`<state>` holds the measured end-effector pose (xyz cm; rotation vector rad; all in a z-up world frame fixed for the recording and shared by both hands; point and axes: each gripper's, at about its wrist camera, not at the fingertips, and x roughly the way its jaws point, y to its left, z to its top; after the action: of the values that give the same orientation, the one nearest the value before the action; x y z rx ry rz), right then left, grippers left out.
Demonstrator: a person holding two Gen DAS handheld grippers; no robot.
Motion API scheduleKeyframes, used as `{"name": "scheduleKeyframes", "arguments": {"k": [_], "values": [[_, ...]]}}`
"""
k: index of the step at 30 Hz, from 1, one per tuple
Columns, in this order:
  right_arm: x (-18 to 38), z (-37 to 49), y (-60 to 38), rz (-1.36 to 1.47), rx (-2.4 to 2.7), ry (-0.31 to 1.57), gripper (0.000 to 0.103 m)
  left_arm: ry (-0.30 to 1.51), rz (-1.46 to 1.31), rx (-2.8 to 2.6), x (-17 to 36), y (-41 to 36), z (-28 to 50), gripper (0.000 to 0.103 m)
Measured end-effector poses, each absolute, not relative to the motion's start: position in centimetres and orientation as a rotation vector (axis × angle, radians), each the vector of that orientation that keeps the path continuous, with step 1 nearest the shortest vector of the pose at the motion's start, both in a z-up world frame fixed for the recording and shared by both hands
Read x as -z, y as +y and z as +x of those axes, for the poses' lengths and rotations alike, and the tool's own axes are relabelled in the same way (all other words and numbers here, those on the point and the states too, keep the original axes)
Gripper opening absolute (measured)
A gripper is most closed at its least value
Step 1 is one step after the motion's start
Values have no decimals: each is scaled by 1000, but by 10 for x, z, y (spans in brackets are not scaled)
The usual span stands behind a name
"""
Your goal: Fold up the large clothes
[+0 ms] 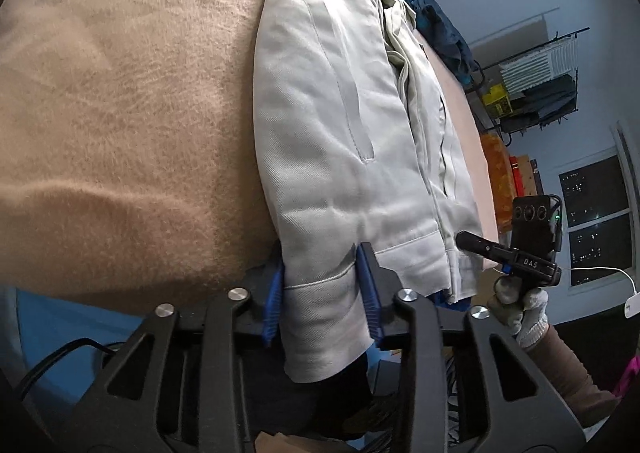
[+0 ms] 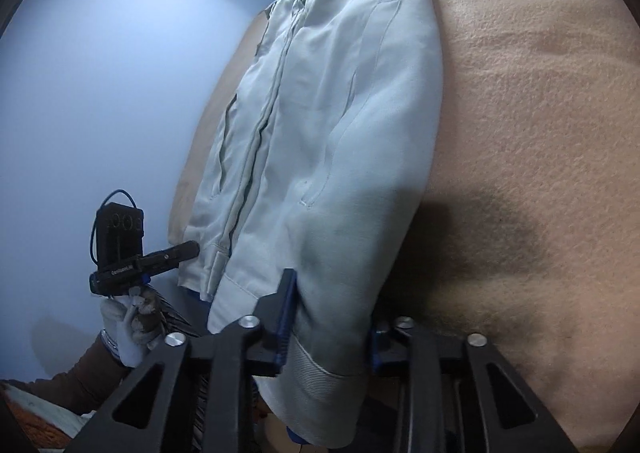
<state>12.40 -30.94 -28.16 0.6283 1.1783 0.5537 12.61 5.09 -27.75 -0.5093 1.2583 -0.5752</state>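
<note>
**Both cuffs gripped at the near edge of the bed**

Currently I have each set of fingers closed on one sleeve end of the pale grey jacket (image 1: pixel 328 125). The left gripper (image 1: pixel 320 293) clamps the cuff on its side, its blue pads pressing the fabric from both flanks. The right gripper (image 2: pixel 332 329) pinches the ribbed cuff (image 2: pixel 320 365) on the opposite side in the same way.

The jacket lies front-up, zip closed, on the tan blanket (image 1: pixel 120 113) covering the bed. Its long axis runs straight away from both grippers, hem nearest, collar farthest. Each hand is nearest its own sleeve, and the two sleeves lie along the outer edges of the body panel. In my judgement, the coming move depends on carrying the cuffs along or across that axis evenly.

Room: a plain pale wall (image 2: pixel 100 73), a wire rack (image 1: pixel 540 81) of stacked items, and a dark window (image 1: pixel 596 221).
</note>
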Motion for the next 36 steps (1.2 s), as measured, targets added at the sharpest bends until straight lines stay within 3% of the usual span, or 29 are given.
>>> {"name": "scheduleKeyframes", "arguments": {"k": [3, 7, 23, 36], "values": [[276, 123, -314, 670, -566, 1144, 17, 1239, -507, 573, 272, 49, 125, 22], [264, 123, -313, 693, -576, 1096, 14, 1202, -554, 601, 258, 52, 126, 17], [209, 176, -336, 840, -563, 949, 12, 977, -654, 659, 180, 38, 186, 15], [237, 266, -353, 900, -444, 1059, 12, 992, -608, 552, 199, 27, 275, 14]]}}
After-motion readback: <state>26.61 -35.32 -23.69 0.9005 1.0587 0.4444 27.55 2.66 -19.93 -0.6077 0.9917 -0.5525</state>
